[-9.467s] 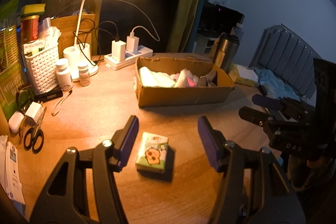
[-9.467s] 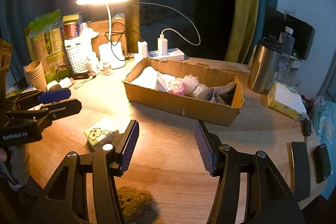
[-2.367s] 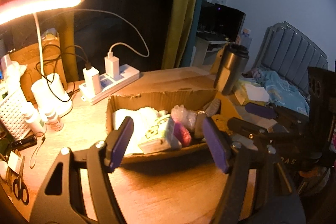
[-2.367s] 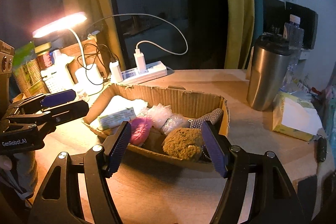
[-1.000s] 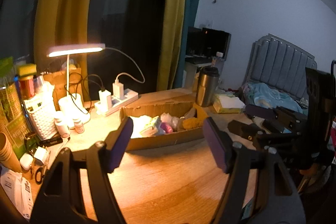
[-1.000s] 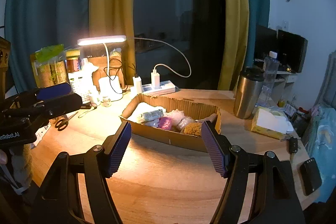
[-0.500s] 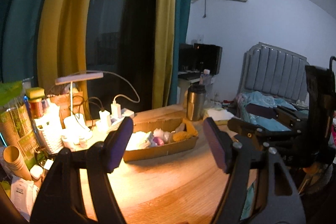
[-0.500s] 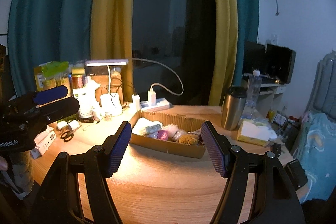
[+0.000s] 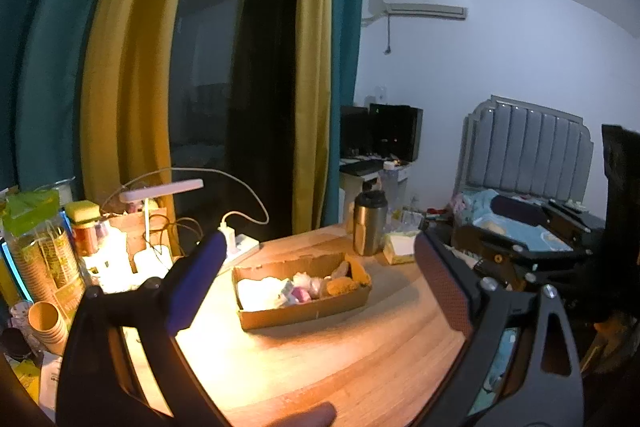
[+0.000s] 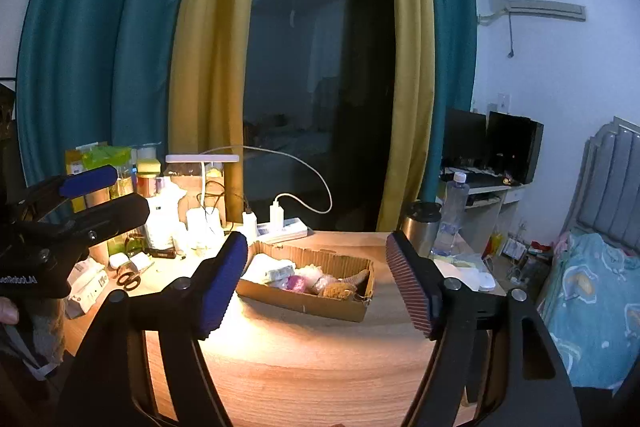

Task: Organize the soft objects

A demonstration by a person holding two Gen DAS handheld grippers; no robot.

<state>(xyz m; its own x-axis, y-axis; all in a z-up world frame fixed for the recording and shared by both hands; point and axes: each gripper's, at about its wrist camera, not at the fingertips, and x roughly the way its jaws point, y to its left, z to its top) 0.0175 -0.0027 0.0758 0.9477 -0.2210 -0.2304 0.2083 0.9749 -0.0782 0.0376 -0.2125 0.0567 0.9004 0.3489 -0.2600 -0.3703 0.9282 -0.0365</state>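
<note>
— Where are the soft objects (image 9: 316, 285)?
— Lower centre of frame, inside the cardboard box (image 10: 308, 301) on the lamplit desk (image 9: 340, 355).
— And the grippers?
— Left gripper (image 9: 320, 277) and right gripper (image 10: 316, 277) both spread wide, holding nothing.
</note>
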